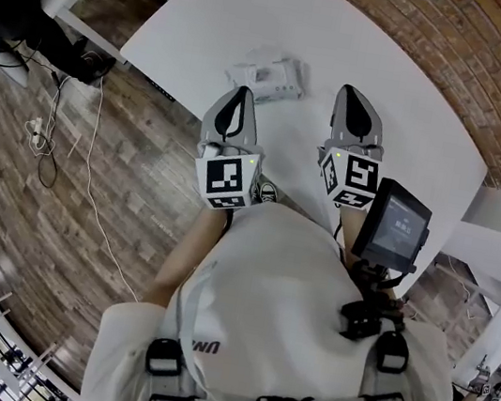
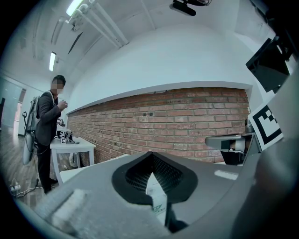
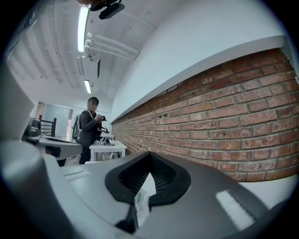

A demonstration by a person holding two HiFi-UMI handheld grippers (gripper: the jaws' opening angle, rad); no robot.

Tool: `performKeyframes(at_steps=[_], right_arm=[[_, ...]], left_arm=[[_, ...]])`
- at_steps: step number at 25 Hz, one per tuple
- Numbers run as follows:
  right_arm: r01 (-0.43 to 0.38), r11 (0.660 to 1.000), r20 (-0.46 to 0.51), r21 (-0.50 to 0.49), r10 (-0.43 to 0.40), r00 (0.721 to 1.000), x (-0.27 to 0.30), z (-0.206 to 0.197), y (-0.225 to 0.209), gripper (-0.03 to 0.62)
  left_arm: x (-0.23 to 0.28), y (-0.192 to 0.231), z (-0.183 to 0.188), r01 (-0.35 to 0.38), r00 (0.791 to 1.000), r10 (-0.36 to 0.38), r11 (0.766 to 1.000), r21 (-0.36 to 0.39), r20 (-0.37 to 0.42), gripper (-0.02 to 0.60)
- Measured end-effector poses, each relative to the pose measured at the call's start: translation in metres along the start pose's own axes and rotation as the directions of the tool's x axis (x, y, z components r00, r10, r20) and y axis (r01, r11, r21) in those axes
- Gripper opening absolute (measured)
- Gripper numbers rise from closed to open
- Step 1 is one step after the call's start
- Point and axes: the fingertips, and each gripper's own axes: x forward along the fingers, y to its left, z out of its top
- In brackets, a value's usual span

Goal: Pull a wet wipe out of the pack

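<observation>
The wet wipe pack (image 1: 267, 76), white and crinkled, lies on the white table (image 1: 406, 126) just beyond both grippers. My left gripper (image 1: 241, 93) points at the pack's near edge with its jaws together and nothing held. A little to the pack's right, my right gripper (image 1: 352, 94) is likewise shut and empty. In the left gripper view a strip of the pack (image 2: 157, 196) shows through the slit of the left gripper (image 2: 152, 156). The right gripper view shows the pack (image 3: 142, 195) the same way behind the right gripper (image 3: 149, 156).
A brick wall (image 2: 187, 121) runs behind the table. A person (image 2: 46, 116) stands by a small white table (image 2: 70, 145) far to the left. A screen device (image 1: 396, 227) hangs beside my right arm. Cables (image 1: 51, 142) trail on the wooden floor.
</observation>
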Motion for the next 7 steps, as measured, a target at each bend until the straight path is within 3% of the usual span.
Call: performKeyframes(at_steps=[7], right_arm=[[-0.003, 1.000, -0.011, 0.013, 0.003, 1.000, 0.0003, -0.0050, -0.0002, 0.005]], left_arm=[[-0.0009, -0.0005, -0.0036, -0.003, 1.000, 0.003, 1.000, -0.003, -0.018, 0.002]])
